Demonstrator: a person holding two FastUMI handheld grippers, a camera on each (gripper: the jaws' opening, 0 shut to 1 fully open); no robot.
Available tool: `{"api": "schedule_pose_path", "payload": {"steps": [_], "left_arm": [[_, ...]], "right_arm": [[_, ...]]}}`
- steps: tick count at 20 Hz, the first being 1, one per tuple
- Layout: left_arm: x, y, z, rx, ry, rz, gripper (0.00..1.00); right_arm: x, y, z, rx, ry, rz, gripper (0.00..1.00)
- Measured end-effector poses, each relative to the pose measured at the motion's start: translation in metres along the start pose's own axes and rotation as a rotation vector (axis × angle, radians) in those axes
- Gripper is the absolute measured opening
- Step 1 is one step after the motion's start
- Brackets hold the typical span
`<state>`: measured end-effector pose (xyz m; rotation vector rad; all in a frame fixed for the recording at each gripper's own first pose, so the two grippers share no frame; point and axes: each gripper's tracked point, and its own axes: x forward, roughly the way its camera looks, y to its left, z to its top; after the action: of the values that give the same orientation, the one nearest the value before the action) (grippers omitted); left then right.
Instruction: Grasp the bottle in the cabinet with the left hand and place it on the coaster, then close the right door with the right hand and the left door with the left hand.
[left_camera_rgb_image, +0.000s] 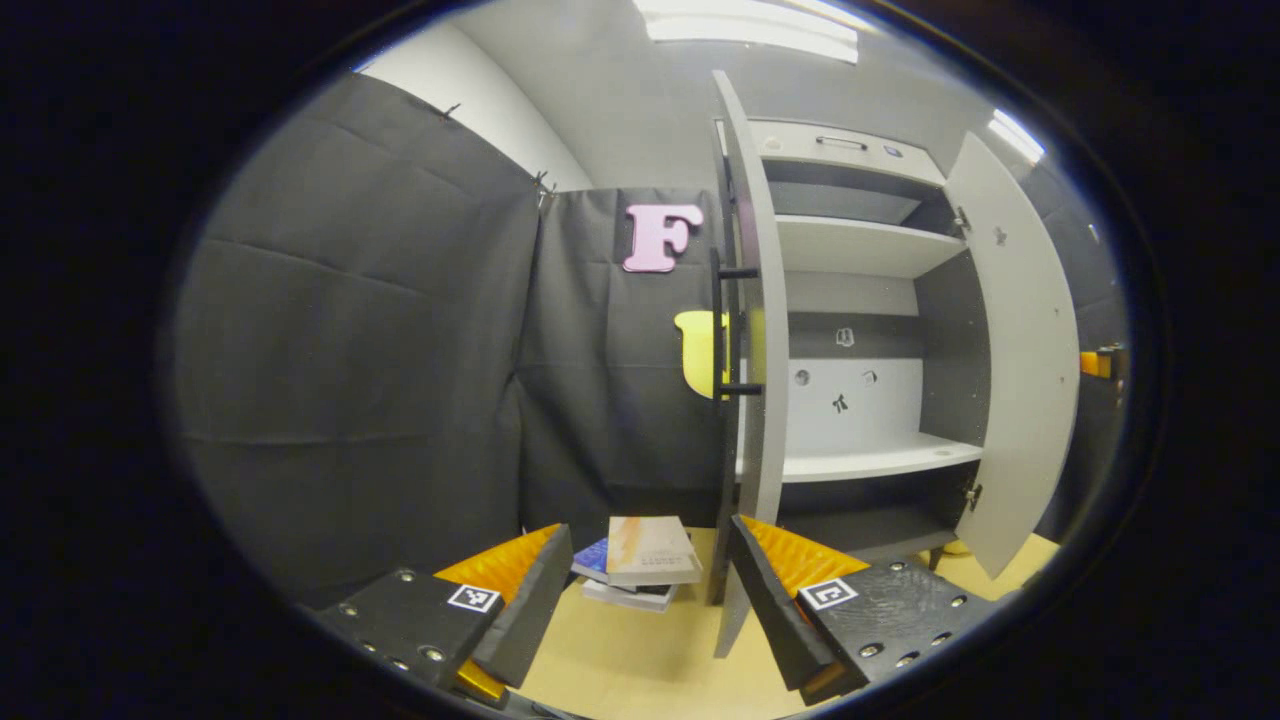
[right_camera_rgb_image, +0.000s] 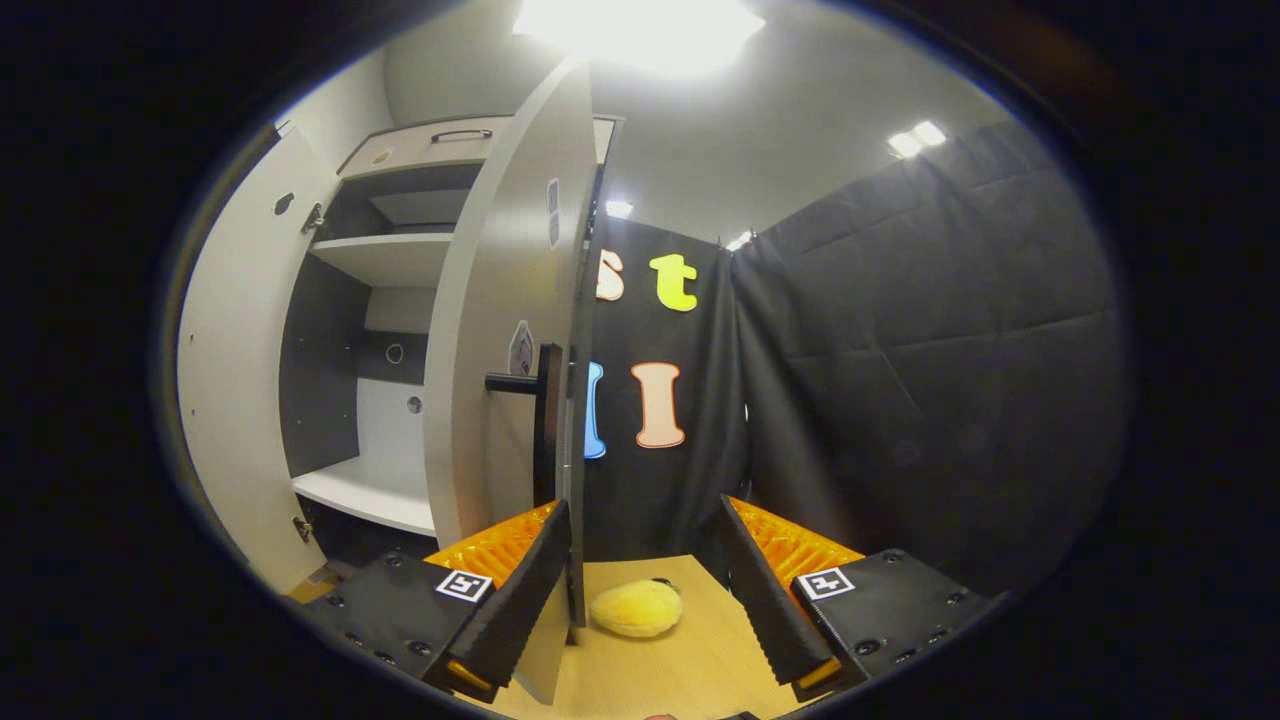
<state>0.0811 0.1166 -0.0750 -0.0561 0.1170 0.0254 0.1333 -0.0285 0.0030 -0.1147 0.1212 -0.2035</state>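
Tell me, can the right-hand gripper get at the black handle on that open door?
Probably yes. The right gripper is open, and the black handle on the right door stands just ahead, with nothing between them.

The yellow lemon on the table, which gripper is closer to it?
Right. The right gripper hangs open just above the lemon, which lies between its fingers. The left gripper is open over a stack of books, by the left door.
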Motion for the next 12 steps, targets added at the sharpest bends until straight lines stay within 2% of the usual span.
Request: {"api": "schedule_pose_path", "payload": {"steps": [2, 9, 10, 11, 12], "left_arm": [[0.001, 0.002, -0.001, -0.002, 0.000, -0.010, 0.99], [0.005, 0.025, -0.007, -0.011, 0.023, -0.010, 0.99], [0.003, 0.029, -0.007, -0.008, 0.021, -0.007, 0.85], [0.001, 0.033, -0.005, -0.006, 0.017, -0.003, 0.92], [-0.002, 0.038, -0.003, -0.006, 0.012, 0.004, 0.92]], "right_arm": [[-0.002, 0.015, 0.001, -0.004, 0.000, 0.018, 0.95], [0.001, 0.065, 0.003, 0.014, -0.007, 0.088, 0.95], [0.003, 0.072, 0.003, 0.016, -0.010, 0.099, 0.95], [0.005, 0.078, 0.002, 0.018, -0.010, 0.110, 0.95], [0.008, 0.082, 0.002, 0.019, -0.008, 0.119, 0.95]]}}
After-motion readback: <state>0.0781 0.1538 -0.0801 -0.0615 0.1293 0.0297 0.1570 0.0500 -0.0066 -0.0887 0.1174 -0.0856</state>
